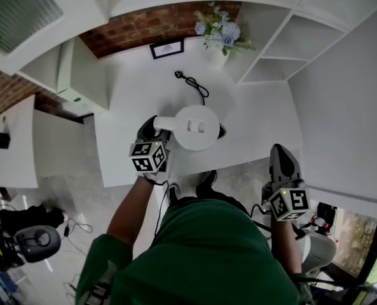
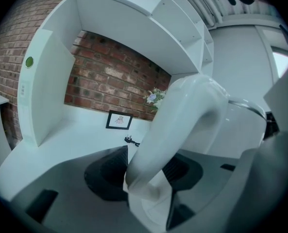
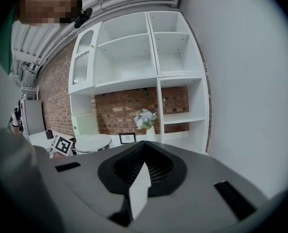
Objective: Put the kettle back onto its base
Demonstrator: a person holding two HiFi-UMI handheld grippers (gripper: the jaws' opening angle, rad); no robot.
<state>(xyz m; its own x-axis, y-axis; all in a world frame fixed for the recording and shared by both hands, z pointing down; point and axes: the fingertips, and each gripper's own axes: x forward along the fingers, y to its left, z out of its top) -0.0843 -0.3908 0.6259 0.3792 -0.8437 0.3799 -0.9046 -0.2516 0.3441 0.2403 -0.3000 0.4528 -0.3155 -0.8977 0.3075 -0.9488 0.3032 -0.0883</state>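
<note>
**Q:** Now, starting at the left: what does the left gripper (image 1: 154,128) hold?

**A:** Its fingers (image 2: 109,171) are closed on the curved white handle (image 2: 182,123) of the electric kettle (image 1: 195,127). The handle fills the gap between them.

**Q:** Where is the kettle?

**A:** It is over the middle of the white bench (image 1: 258,122), near the front edge, seen lid-up from above. A dark sliver (image 1: 221,131) shows at its right rim. Whether that is the base, and whether the kettle rests or hangs, cannot be told.

**Q:** What lies behind it?

**A:** A black power cord (image 1: 192,84) lies on the bench just behind the kettle. Farther back, a small picture frame (image 1: 166,48) leans against the brick wall (image 1: 150,23). A vase of flowers (image 1: 220,38) stands to the frame's right.

**Q:** And at the right?

**A:** The right gripper (image 1: 282,151) is near the bench's front right corner, well apart from the kettle. Its fingers (image 3: 140,188) are pressed together with nothing between them. White open shelves (image 1: 290,46) stand beyond it.
</note>
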